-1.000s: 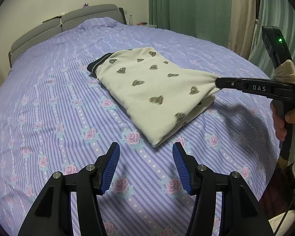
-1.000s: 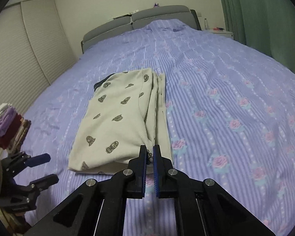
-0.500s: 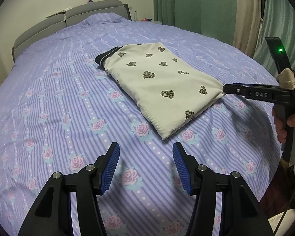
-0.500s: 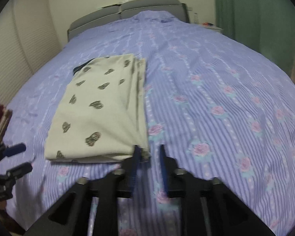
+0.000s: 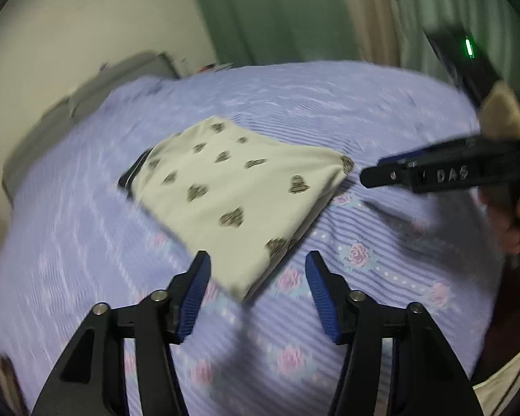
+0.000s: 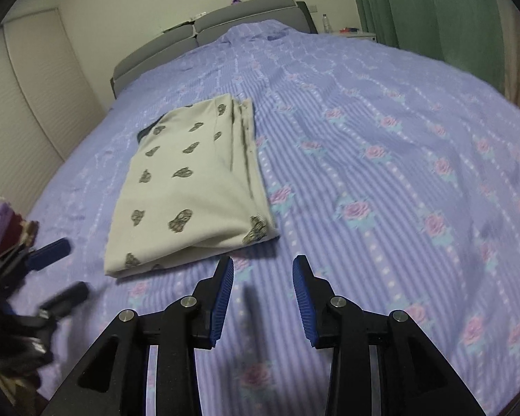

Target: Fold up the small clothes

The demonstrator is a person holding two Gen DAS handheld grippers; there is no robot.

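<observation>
Both my left tongs [image 5: 256,279] and right tongs [image 6: 262,282] gape empty beside the folded garment [image 6: 194,187], soft, light, floppy cloth I judge best pinched at a corner.

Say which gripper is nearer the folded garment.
Left, narrowly. The left gripper hovers open right at the corner of the garment. The right gripper is open too, just off the near edge, touching nothing.

I see the garment [image 6: 187,187] folded flat into a long rectangle on the bedspread [image 6: 381,145]: cream fabric with small dark prints, a dark edge at its far end, layered edges stacked along one side.
</observation>
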